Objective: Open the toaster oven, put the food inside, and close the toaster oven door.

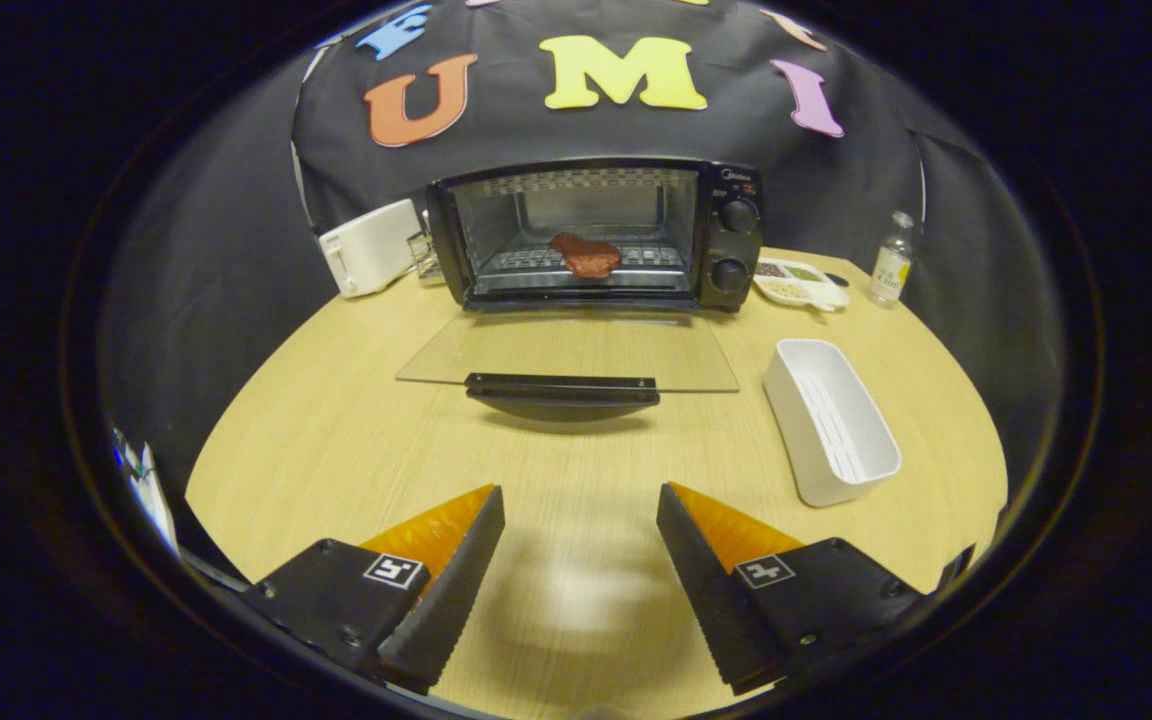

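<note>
above table, hand-held gripper wide, empty

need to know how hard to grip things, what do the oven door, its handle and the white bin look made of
Oven door: looks like clear glass, since the wood grain of the table shows through it.
Handle: dark and matte, probably plastic, though coated metal is possible.
White bin: smooth, slightly glossy, likely moulded plastic, with ribs on its floor.
The gripper is open, fingers apart over bare table.

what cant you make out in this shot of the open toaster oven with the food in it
- Toaster oven dial markings, gripper view: too small.
- Divided dish contents: too small.
- White appliance: partly hidden behind the oven.
- Gripper: open over the table, its body cut off by the edge.
</note>
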Demonstrator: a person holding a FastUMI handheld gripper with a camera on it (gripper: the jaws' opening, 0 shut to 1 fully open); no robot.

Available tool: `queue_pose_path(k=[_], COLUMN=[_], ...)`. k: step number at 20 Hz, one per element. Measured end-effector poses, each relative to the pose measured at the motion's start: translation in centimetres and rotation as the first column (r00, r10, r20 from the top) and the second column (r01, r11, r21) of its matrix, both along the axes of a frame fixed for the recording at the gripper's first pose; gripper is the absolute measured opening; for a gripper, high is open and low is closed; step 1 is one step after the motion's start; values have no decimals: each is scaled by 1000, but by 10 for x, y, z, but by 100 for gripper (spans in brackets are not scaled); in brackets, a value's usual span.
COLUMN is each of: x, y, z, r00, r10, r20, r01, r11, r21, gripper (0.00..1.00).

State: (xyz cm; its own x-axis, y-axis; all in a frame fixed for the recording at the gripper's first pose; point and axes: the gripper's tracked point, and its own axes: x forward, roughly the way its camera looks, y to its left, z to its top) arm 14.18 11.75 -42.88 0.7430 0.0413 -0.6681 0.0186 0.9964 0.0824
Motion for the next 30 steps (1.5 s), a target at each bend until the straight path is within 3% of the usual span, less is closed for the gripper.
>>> queue_pose_path(k=[6, 14, 30], x=[56, 75, 112], y=[1, 8, -3], z=[-30, -33, 71], r00=[998, 995, 993], r10=[42, 70, 107], r20=[-43, -65, 54], r01=[-43, -71, -108], r11=[999, 997, 994], r21=[-8, -4, 7], gripper=[98, 99, 98])
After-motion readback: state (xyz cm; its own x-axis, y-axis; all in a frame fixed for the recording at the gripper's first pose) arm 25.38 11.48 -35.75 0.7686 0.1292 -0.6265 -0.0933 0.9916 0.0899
